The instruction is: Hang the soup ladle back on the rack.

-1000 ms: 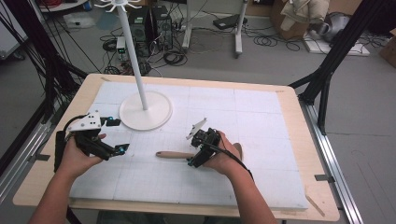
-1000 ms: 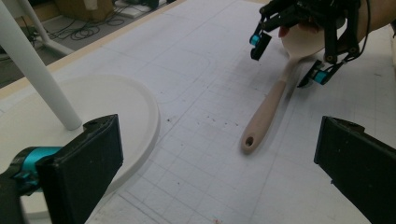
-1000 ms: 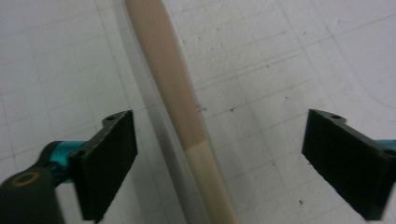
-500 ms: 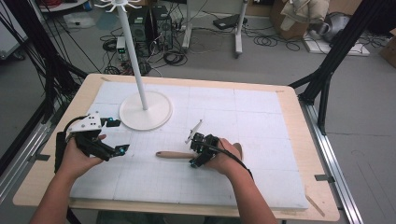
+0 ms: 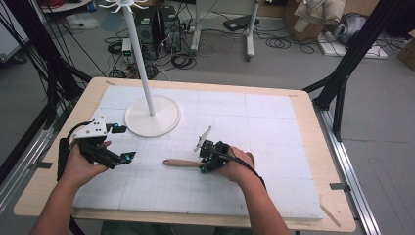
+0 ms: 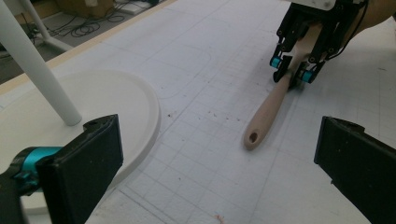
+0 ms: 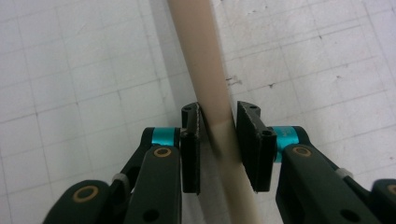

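Over a white gridded mat [image 5: 274,122] on a pale wooden table [image 5: 313,147], the high view has a person's two forearms entering from the bottom edge; the left gripper [image 5: 123,142], its jaws spread wide, hovers just beside the round base of a white metal pole stand [image 5: 152,115]; the right gripper [image 5: 201,157] sits low on the mat at a long light wooden utensil handle [image 5: 182,163], which lies flat near the mat's middle, pointing toward the left gripper.

Along the left gripper view, two black jaws stand far apart at the lower corners with nothing between them; beyond them the wooden handle [image 6: 273,109] rests on the grid, a small hole at its rounded end; the right gripper [image 6: 292,70] straddles its far part; the stand's base and slanting pole [image 6: 44,79] are at left.

Close up, the right gripper view has the right gripper [image 7: 218,135] with a jaw on either side of the handle [image 7: 203,60]; the left pad touches the wood, while a thin sliver of gap remains at the right pad, so a firm clamp cannot be confirmed.
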`<state>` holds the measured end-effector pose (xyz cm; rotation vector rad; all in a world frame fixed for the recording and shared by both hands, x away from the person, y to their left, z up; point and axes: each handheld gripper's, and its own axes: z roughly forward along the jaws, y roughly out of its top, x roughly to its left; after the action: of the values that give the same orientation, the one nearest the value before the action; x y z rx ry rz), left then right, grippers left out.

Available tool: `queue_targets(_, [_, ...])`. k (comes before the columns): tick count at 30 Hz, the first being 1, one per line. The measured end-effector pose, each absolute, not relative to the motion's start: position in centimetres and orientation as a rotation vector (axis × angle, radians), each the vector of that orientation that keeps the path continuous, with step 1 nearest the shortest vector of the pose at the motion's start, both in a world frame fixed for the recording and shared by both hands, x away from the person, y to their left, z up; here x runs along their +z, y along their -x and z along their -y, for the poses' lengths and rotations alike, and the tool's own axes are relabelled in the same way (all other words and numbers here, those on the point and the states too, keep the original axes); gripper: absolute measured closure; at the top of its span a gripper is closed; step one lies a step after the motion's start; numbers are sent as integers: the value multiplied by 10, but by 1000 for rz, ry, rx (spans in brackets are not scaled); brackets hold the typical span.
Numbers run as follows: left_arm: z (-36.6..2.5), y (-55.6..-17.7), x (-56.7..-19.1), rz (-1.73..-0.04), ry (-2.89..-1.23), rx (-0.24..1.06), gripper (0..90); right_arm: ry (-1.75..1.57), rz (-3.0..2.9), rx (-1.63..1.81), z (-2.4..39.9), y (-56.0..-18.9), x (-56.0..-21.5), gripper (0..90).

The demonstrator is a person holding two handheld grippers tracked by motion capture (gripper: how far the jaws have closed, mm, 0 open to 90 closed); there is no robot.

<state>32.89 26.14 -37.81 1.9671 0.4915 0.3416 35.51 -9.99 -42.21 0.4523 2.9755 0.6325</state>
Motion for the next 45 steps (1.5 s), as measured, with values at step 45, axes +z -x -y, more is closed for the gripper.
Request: queue_targets(45, [-280,-322,-374,-503,-1960,373,17,-621,-2608,1299,167,-360,-312,778])
